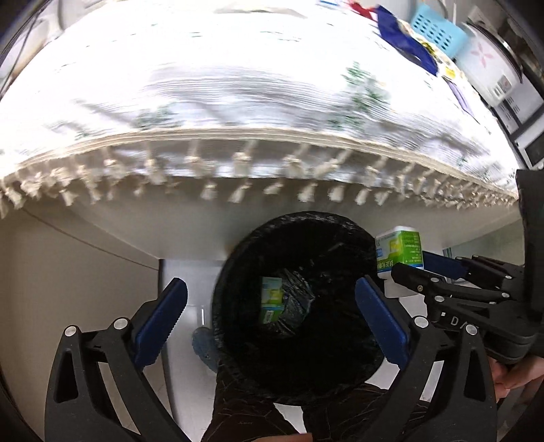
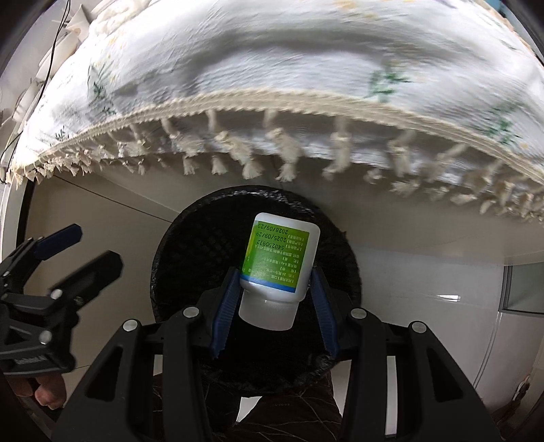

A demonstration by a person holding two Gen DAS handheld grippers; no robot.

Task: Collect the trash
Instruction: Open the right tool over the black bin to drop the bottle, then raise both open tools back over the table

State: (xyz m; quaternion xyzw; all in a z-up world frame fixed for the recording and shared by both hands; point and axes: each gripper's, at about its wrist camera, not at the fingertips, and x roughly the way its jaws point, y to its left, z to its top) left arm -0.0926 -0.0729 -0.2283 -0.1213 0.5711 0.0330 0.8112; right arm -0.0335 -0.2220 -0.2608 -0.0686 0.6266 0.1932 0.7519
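A black lined trash bin stands on the floor below the table edge. At its bottom lies a small green-labelled box. My left gripper hangs open over the bin's mouth with nothing between its blue pads. My right gripper is shut on a white bottle with a green label, cap toward the camera, over the same bin. In the left wrist view that bottle and the right gripper are at the bin's right rim. The open left gripper shows at the left of the right wrist view.
A table under a white tasselled cloth overhangs the bin's far side. On its far right sit a blue basket, a dark blue packet and a white cooker. A person's dark trouser leg is just in front of the bin.
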